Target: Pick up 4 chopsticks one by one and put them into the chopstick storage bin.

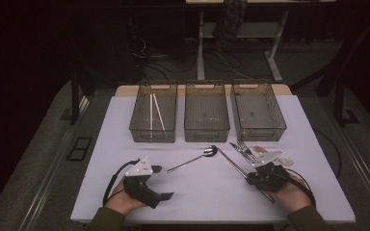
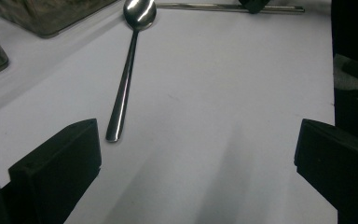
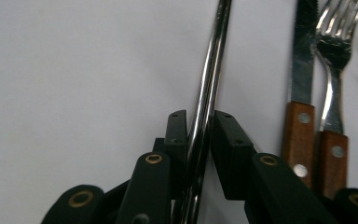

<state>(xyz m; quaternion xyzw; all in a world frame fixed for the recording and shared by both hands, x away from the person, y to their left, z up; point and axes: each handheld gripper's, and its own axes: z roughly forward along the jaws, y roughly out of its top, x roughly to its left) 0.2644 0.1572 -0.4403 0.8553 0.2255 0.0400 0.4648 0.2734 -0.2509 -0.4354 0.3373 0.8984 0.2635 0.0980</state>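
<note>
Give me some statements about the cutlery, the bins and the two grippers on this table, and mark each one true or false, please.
1. The right gripper has a metal rod between its jaws. True.
2. The spoon lies inside the middle bin. False: it lies on the white table, in front of the bins.
3. The left gripper stands open with nothing between its jaws. True.
4. The two white sticks are in the right bin. False: they are in the left bin.
5. A knife and a fork with wooden handles lie side by side near the rod. True.
</note>
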